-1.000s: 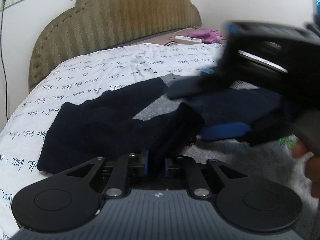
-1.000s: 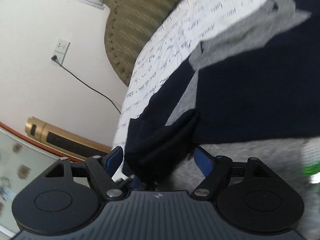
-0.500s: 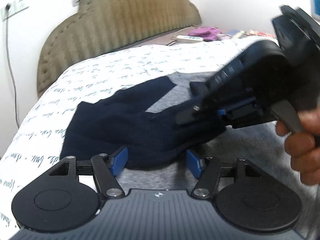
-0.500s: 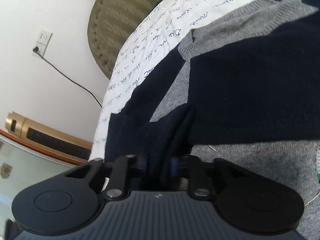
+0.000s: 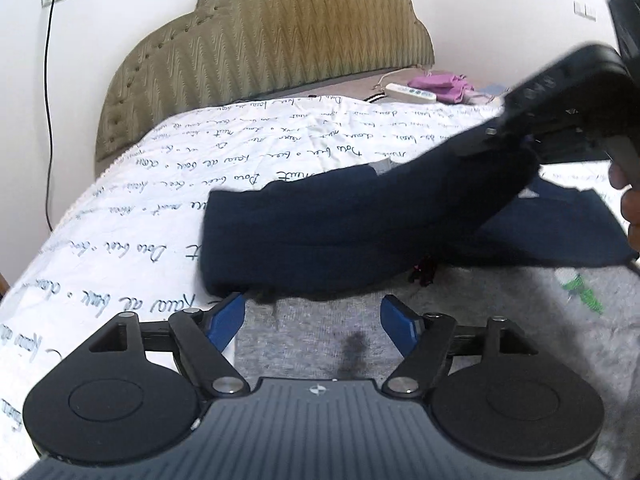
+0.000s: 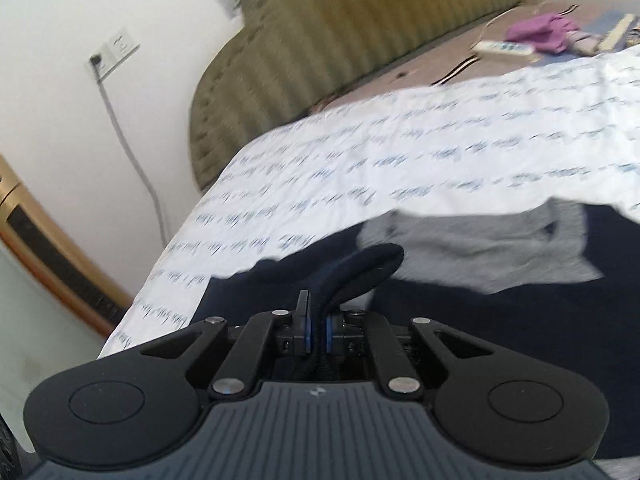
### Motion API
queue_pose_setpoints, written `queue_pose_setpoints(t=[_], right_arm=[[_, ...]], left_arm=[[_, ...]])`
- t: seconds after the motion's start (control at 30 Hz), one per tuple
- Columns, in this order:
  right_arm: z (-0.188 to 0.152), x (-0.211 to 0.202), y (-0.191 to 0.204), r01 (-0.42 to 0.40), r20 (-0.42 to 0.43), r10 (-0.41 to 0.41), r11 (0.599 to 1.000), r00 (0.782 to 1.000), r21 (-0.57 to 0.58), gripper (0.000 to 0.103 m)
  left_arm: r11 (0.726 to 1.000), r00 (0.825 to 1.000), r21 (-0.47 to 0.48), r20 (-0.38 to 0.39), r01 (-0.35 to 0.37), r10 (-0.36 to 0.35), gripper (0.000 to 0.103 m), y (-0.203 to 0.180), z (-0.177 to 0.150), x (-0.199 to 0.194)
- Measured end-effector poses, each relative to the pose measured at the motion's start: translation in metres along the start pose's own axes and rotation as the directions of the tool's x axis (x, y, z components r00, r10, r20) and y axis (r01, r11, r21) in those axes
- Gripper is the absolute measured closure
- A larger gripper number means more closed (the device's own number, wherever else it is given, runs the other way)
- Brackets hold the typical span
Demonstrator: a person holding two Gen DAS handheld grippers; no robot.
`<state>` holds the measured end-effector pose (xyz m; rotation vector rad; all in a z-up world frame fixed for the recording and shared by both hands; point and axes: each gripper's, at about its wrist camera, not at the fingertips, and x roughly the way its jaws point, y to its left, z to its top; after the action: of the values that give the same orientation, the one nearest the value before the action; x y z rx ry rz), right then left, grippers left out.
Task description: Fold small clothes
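Right gripper (image 6: 316, 334) pinching navy sleeve (image 5: 360, 216) of sweater (image 5: 520, 320), sleeve raised off bed (image 5: 120, 240). Left gripper (image 5: 312, 316) jaws just opening, now spread, nothing between; sweater body flat on bed.

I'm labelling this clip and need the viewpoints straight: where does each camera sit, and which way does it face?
Left wrist: sits on the left claw, facing up the bed to the headboard; its open blue fingers, the right claw and a hand show.
Right wrist: sits on the right claw, shut on the dark sleeve, facing the headboard.
Shared: jumper, headboard, remote.
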<state>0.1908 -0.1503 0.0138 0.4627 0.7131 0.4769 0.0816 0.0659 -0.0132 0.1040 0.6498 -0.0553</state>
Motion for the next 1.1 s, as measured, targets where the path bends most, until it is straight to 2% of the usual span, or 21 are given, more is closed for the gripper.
queue_pose_setpoints(t=[0.1,0.3,0.47,0.87,1.1], right_arm=[[0.004,-0.009,-0.016,0.011,0.023,-0.012,0.999,1.0,0.035,0.097],[0.005,-0.025,-0.045,0.04,0.051,-0.044,0.996,0.998,0.081,0.097],[0.001,-0.03,-0.069,0.042,0.047,-0.05,0.988,0.998,0.147,0.097],[-0.013,-0.034,-0.097,0.09,0.037,-0.099,0.978,0.994,0.19,0.097],[-0.023,-0.022,-0.111,0.101,-0.011,-0.101,0.971,0.995,0.217,0.096]], left_arm=[[1.0,1.0,-0.024,-0.012,0.011,-0.012,0.025,0.0,0.002,0.001],[1.0,1.0,-0.006,-0.006,0.017,-0.017,0.024,-0.006,0.002,0.002],[1.0,1.0,0.002,-0.021,0.009,-0.009,0.022,-0.01,0.004,0.007],[1.0,0.999,0.014,-0.047,-0.002,0.002,0.02,-0.015,-0.001,0.009],[1.0,0.998,0.013,-0.054,-0.012,0.013,0.018,-0.018,-0.002,0.008]])
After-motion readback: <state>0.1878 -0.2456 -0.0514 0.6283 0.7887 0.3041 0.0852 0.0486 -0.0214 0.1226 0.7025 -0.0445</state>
